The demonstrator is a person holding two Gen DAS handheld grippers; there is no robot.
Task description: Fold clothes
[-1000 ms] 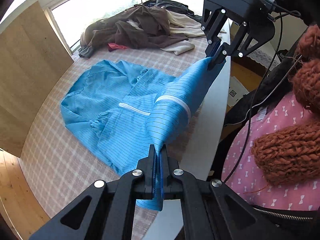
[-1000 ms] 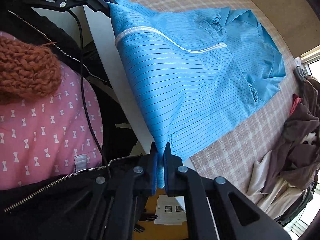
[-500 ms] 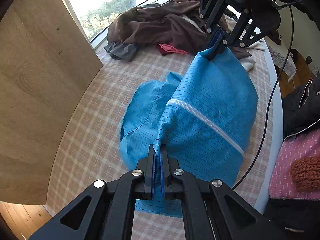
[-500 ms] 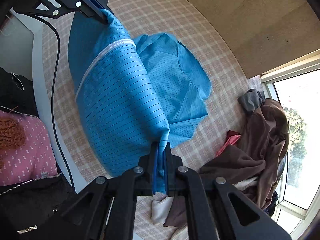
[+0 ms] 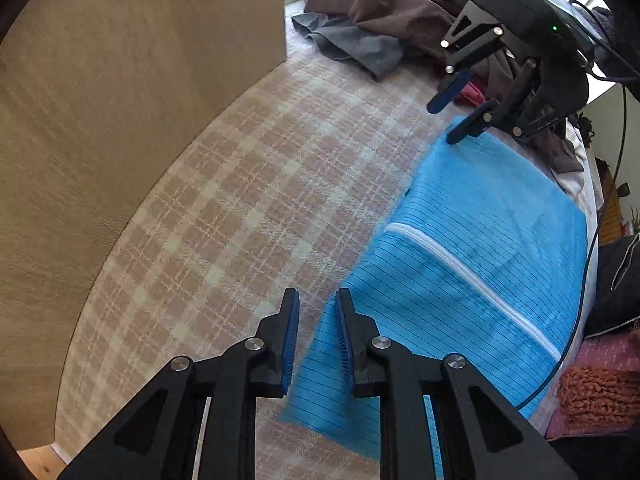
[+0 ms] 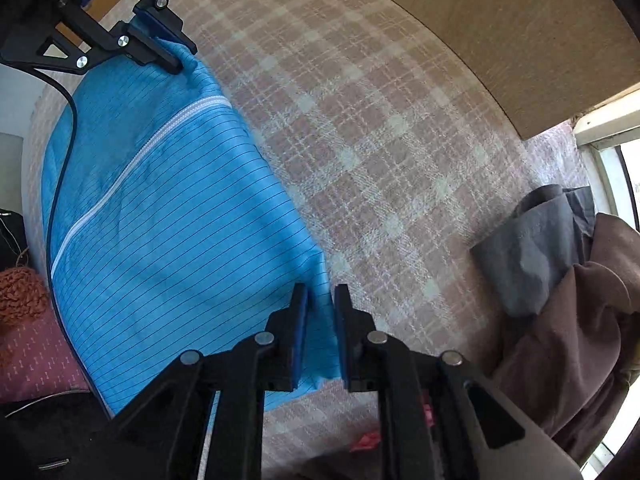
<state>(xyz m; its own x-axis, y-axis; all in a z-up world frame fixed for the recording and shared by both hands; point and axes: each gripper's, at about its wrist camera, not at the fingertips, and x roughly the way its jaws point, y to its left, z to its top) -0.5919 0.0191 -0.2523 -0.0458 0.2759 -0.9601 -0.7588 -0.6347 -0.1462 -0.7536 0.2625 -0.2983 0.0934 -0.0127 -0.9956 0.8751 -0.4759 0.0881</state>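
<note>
On checked woven cloth (image 5: 256, 184) | pinstriped blue garment (image 5: 492, 236) folded flat | white zipper (image 5: 472, 272)

A pink checked cloth (image 5: 248, 184) covers the bench; a wooden panel (image 5: 120, 92) fills upper left, a bright window (image 6: 624, 168) at right.

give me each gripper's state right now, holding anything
left gripper: opening, holds nothing, edge of the blue garment just beside it.
right gripper: opening, garment corner loose between its pads.
</note>
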